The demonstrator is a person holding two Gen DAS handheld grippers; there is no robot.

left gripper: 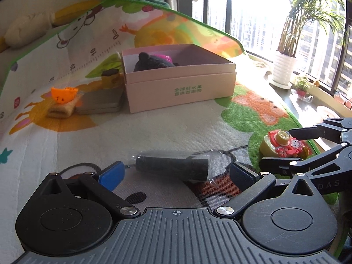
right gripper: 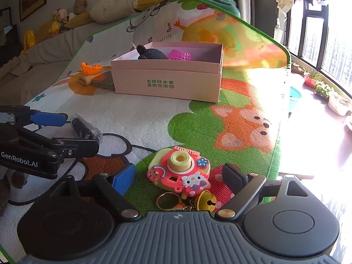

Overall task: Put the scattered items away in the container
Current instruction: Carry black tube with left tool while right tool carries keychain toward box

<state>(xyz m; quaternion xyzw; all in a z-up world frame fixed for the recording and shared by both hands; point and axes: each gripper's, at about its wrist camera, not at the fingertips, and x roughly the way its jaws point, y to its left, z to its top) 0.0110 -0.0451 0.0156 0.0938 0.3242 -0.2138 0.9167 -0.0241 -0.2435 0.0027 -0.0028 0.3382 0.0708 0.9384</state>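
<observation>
Blue-padded fingers (left gripper: pixel 112 175) of the left gripper (left gripper: pixel 176 173) stand wide apart around a black cylindrical object in clear plastic wrap (left gripper: pixel 172 167), which lies crosswise on the colourful cartoon-printed play mat (left gripper: pixel 154 127); the pads do not press on it. Fingers (right gripper: pixel 124 177) of the right gripper (right gripper: pixel 178 176) are likewise spread wide, one on each side of a pink and pale-yellow toy camera keychain (right gripper: pixel 178 172) with a cat figure, a metal ring and a small yellow bell, and they are clear of it. Raised lettering along the toy's top edge reads upside down and cannot be made out fully.

In the right wrist view the left gripper's side bears the white words "GenRobot.AI".

Farther back on the mat sits the pale pink cardboard box (left gripper: pixel 180 88), printed in green Chinese characters on its front wall. Inside it lie a black plush toy (left gripper: pixel 151 62) and a magenta mesh basket (right gripper: pixel 179 55).

Left of the box, a grey flat tin (left gripper: pixel 99 104) touches its corner, and beside that an orange plastic piece (left gripper: pixel 63 94) rests on a tan knitted band (left gripper: pixel 60 110). The mat's printed ruler shows "0cm", "10" and "20".
</observation>
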